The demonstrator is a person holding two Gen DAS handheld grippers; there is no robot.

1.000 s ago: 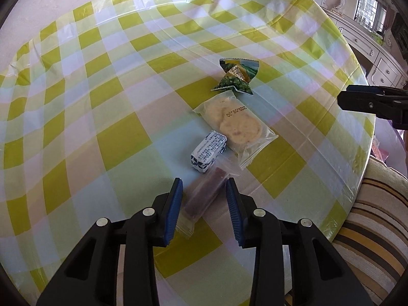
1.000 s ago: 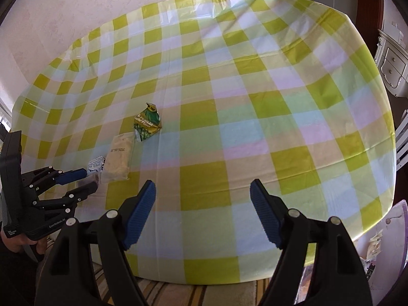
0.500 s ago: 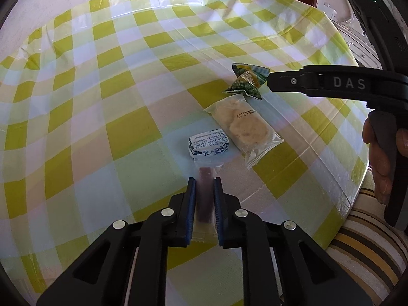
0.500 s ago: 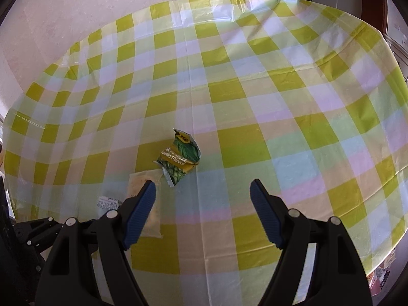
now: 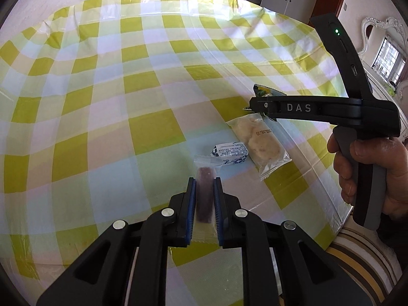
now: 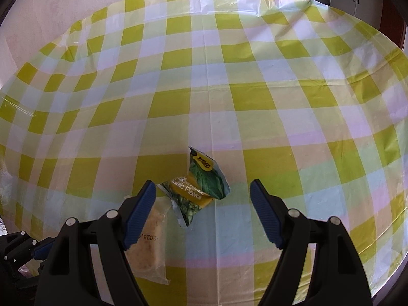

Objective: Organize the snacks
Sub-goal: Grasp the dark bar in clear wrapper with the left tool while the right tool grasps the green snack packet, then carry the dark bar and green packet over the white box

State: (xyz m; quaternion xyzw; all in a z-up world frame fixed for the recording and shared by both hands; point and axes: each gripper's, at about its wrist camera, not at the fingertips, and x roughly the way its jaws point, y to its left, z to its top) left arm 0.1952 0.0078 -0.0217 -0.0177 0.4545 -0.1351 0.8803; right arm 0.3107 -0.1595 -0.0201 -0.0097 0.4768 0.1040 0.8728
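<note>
Since a second ago the left gripper (image 5: 204,199) has gone from wide open to clenched on the purple bar (image 5: 204,196) in its clear wrapper, with the blue pads pressed against both long sides. Meanwhile the right gripper (image 6: 202,205) has swung in from the table edge and now hangs over the green pack (image 6: 201,188), fingers spread wide — one on each side of it, grasping nothing.

Taking the cookie bag (image 5: 258,141) as the landmark: the white-and-blue candy (image 5: 230,151) sits just beside its left edge, the bar's far end lies near the candy on the side closer to the left gripper, and the green pack lies just past the bag's far end. From the left wrist view the pack is mostly hidden behind the right gripper's body (image 5: 318,109), which a hand (image 5: 369,170) holds by the handle. Everything rests on the checked tablecloth (image 5: 127,102), near its right edge.
</note>
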